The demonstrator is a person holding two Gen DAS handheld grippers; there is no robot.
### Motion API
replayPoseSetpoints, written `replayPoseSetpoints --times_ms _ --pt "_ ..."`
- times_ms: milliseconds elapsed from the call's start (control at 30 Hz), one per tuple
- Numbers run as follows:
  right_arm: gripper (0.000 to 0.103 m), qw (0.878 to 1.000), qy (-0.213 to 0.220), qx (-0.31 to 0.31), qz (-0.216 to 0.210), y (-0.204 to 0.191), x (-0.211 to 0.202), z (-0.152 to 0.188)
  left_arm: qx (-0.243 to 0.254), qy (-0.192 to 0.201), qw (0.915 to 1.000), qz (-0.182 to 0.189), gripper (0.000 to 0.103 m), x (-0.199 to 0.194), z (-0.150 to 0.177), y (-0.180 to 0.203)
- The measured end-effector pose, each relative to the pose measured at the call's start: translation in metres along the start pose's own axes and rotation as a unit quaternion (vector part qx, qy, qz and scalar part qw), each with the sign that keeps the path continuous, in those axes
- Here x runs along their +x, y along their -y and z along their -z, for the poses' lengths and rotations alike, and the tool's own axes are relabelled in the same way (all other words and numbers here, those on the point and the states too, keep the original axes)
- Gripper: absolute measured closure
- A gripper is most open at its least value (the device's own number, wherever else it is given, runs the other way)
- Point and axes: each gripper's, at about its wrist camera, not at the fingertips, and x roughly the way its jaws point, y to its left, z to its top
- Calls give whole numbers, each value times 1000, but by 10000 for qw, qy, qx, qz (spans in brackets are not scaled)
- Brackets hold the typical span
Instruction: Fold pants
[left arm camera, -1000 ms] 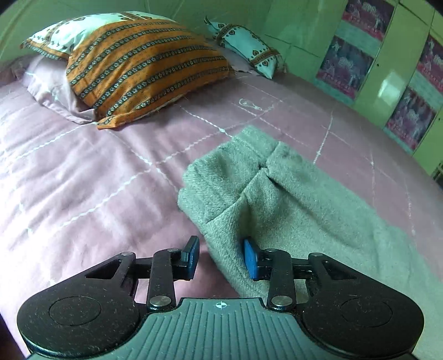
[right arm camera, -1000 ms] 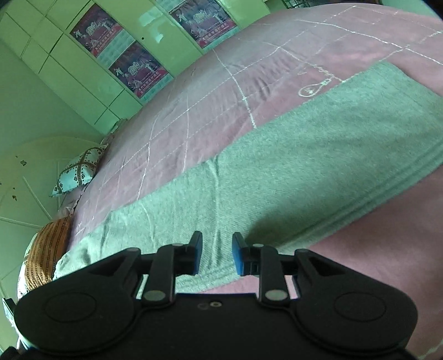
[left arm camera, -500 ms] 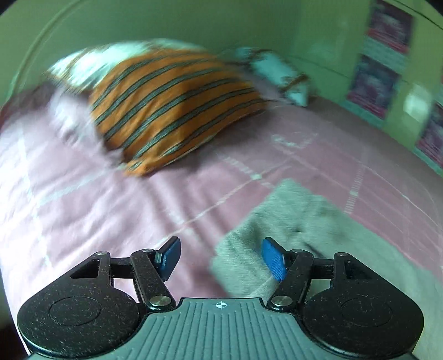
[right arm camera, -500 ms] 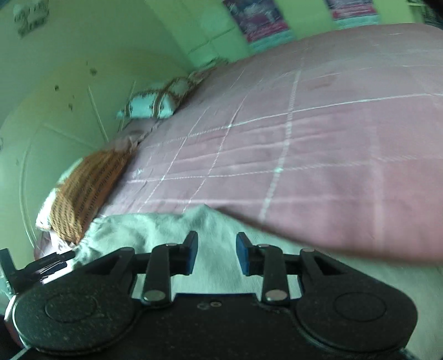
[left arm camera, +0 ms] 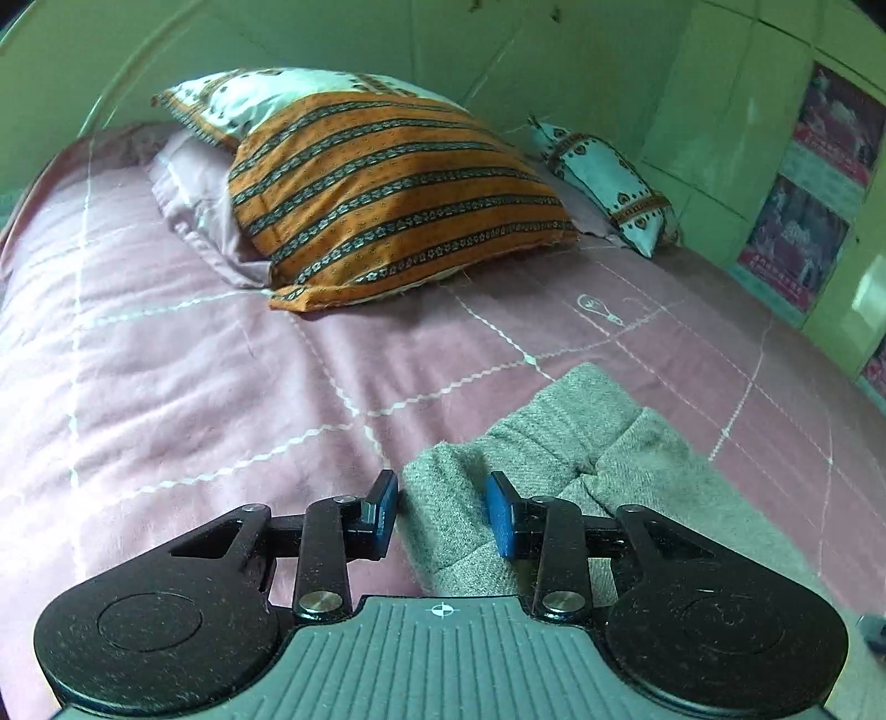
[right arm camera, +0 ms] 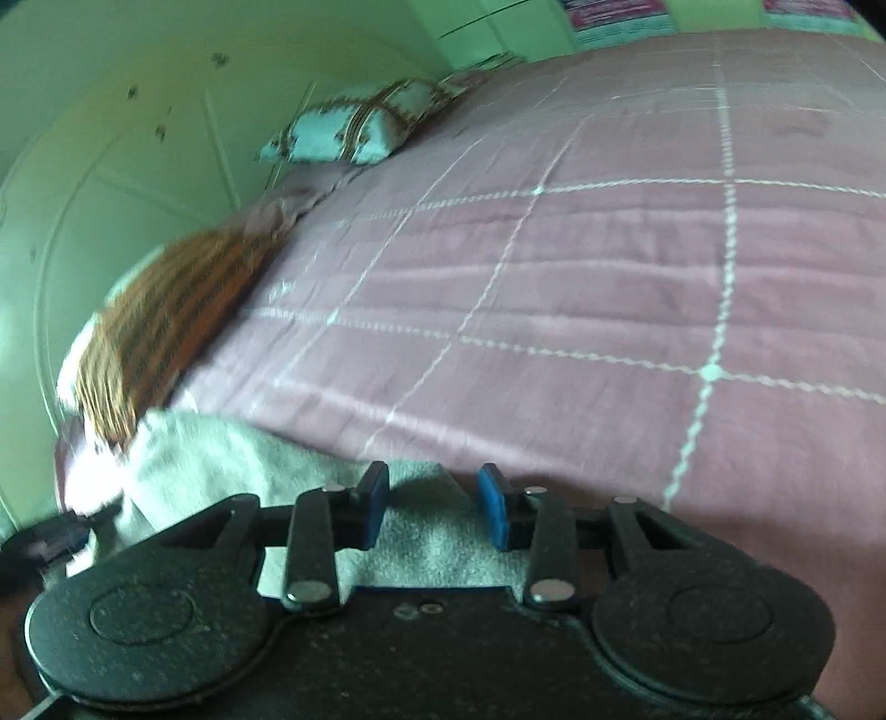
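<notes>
1. Pants (left arm camera: 581,443): grey, lying on the pink bedspread (left arm camera: 221,387), near the camera and right of centre in the left wrist view, with two thick lobes meeting at a crease.
2. Left gripper (left arm camera: 443,509): narrow gap, jaws just been closing, near corner of the pants between them. Right pad (left arm camera: 501,515) against the cloth; thin strip of pink showing beside the left pad. Cannot tell whether the pads truly press.
3. Right gripper (right arm camera: 432,504): angled down over the pants (right arm camera: 221,471), jaws just been opening. Grey cloth visible in the gap, lying flat below the pads, none pinched. Gap moderate, not wide.
4. In the right wrist view, pants along the lower left, their far edge running just beyond the fingertips, bedspread (right arm camera: 609,277) spreading past it to the right. View somewhat blurred.
5. Striped pillow (left arm camera: 387,194): orange with dark bands, at the head of the bed, well apart from the pants, resting on a pink pillow (left arm camera: 194,210). Seen at the left edge, blurred, from the right wrist (right arm camera: 166,321).
6. Small pillow (left arm camera: 609,177): pale blue with brown trim, beside the striped one, against the green wall (left arm camera: 387,44); also at top centre from the right wrist (right arm camera: 360,127).
7. Cupboard (left arm camera: 819,194): green, with pink posters, along the far side of the bed.
</notes>
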Motion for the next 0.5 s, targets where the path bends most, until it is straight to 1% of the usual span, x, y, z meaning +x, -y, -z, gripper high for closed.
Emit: replayPoseSetpoints --times_ms 33,67,100,133,200,233,267,300,333,367,400,467,500 --pt "74 10000 -9 -33 -1 -1 1 1 -19 16 10000 6 69 0 0 -1" --pt "85 9999 -4 -125 -31 -4 0 2 -28 33 10000 7 71 -1 1 -1" --pt "94 9995 25 -309 -15 -10 0 2 -23 71 10000 0 73 -2 2 -1" --pt "103 9987 10 -512 84 -17 0 3 -39 130 9999 -12 77 -4 2 -2" --pt "103 9949 78 -912 429 -32 1 4 -162 269 9995 -18 81 -11 0 -3" --pt "103 9938 220 -962 505 -38 -3 2 -177 377 9991 -29 89 -16 -1 -3" --pt "103 9939 366 -899 527 -39 -8 0 -116 499 9987 -69 89 -20 -1 -1" --pt "103 9938 430 -849 577 -39 -8 -1 -50 485 9987 -128 89 -18 0 -1" --pt "103 9932 339 -883 673 -38 -2 0 -88 316 9993 -176 89 -10 3 -4" --pt "103 9921 115 -935 833 -36 9 3 -143 189 9996 -161 87 -3 5 -8" --pt "103 9904 -30 -996 956 -33 18 8 -129 199 9996 -147 86 -2 5 -10" --pt "103 9895 46 -1000 1045 -36 16 7 35 170 9997 -151 84 -3 3 -8" --pt "102 9878 121 -1039 1152 -38 13 6 12 155 9998 -156 81 -4 1 -10"
